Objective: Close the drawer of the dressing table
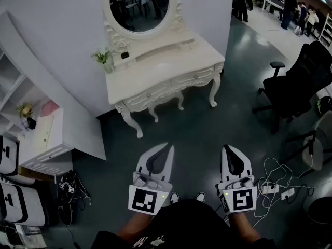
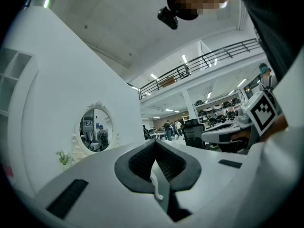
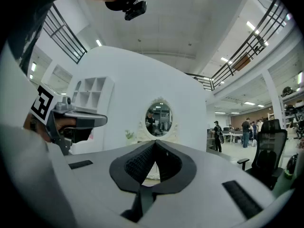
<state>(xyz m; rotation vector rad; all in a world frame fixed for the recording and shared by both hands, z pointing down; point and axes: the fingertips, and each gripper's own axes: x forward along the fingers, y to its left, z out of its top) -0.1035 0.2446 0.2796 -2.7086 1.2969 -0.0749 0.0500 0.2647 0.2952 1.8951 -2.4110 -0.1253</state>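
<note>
The white dressing table [image 1: 155,69] with its oval mirror [image 1: 139,7] stands against the wall ahead, well beyond both grippers. Two carved drawer fronts [image 1: 174,85] run along its front, and from here I cannot tell whether one stands out. My left gripper [image 1: 167,148] and right gripper [image 1: 227,149] are held level side by side over the dark floor, both shut and empty. In the left gripper view the closed left gripper [image 2: 154,144] points right of the mirror [image 2: 95,129]. In the right gripper view the shut right gripper [image 3: 154,144] points just below the mirror [image 3: 159,118].
A small plant in a vase [image 1: 104,57] sits on the table's left corner. A low white cabinet [image 1: 46,136] stands at the left. A black office chair [image 1: 295,87] is at the right, with cables and a power strip [image 1: 275,188] on the floor nearby.
</note>
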